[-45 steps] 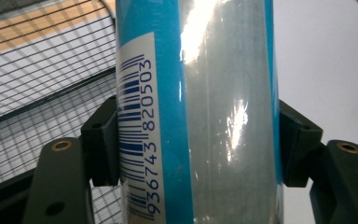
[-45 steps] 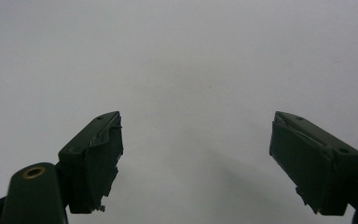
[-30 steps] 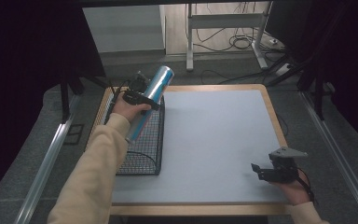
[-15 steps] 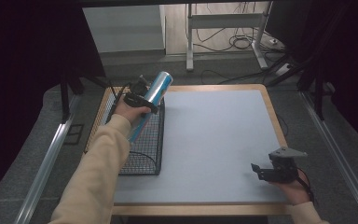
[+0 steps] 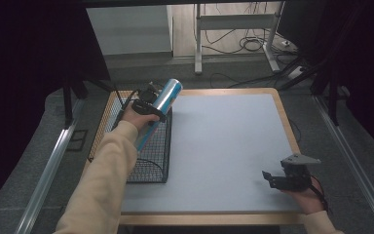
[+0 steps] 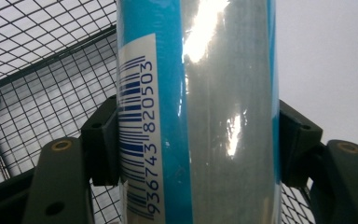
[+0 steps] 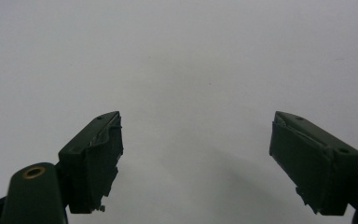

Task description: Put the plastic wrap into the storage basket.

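A: Left gripper [image 5: 148, 105] is seen at the far left of the table, over the far end of the black wire basket [image 5: 148, 161]; its jaws are clamped on a blue cylindrical tube [image 5: 158, 113], pressed against both sides.

B: Confirmed from the left gripper view; the tube [image 6: 196, 112] is held between the two black pads, a barcode label is read along its side, and a glossy wrap with glare is noted on its surface; basket mesh [image 6: 37, 84] is seen behind and to the left, the grey table surface [image 6: 326, 56] to the right.

A: Tube attitude: tilted in the high view, its upper end toward the far side of the table and to the right, its lower end down inside the basket; whether the lower end touches the mesh cannot be told.

B: Right gripper [image 5: 272, 178] is recorded near the front right corner of the table [image 5: 224, 136], held in a hand [image 5: 307, 192], well apart from basket and tube; a grey three-cornered plate is seen on top of it.

A: In the right gripper view the jaws are spread wide; nothing is held between them; the bare grey surface [image 7: 177, 70] is seen beyond.

B: Left forearm is covered by a cream sleeve [image 5: 102, 180]; entered from the bottom left.
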Demonstrator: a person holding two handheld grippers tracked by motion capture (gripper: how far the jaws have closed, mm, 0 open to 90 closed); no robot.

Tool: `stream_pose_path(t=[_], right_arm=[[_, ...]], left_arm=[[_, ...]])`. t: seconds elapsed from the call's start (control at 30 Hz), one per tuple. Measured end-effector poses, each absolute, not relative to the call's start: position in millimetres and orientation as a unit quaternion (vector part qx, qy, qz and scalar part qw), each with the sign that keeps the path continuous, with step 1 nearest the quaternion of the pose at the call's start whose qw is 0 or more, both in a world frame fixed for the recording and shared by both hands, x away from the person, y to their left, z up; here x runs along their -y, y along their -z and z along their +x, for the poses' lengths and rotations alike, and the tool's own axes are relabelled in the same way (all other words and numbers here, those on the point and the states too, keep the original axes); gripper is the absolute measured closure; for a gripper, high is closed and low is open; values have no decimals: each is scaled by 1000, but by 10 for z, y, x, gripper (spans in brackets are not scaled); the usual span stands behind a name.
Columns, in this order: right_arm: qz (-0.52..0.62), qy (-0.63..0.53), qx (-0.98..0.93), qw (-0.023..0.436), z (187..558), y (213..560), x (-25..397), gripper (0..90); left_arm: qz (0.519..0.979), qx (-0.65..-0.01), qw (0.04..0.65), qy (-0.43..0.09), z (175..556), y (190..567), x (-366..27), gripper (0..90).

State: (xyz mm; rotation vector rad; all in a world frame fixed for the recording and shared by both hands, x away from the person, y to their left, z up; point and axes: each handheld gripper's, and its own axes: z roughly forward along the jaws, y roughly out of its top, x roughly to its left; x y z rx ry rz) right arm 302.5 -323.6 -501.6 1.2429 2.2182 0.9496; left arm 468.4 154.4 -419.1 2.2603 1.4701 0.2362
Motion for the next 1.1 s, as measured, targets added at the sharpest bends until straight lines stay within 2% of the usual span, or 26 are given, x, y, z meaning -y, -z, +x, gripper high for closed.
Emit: stream_pose_path(t=[0.23, 0.43, 0.7, 0.97, 1.1], right_arm=[[447, -342, -799, 211, 3022, 5017, 3234, 173], [447, -341, -799, 211, 3024, 5020, 3230, 173], [446, -342, -800, 211, 3023, 5015, 3229, 173], [445, -340, -801, 210, 3025, 5023, 3226, 173], [445, -339, -802, 209, 3023, 5024, 3224, 173]], left_arm=[[823, -531, 184, -85, 4702, 4308, -1539, 316], [832, -530, 131, -92, 4728, 4442, -1516, 317], [834, -530, 121, -92, 4732, 4452, -1506, 314], [826, -528, 154, -123, 4663, 4244, -1432, 148], [827, -521, 174, -119, 4623, 4160, -1414, 88]])
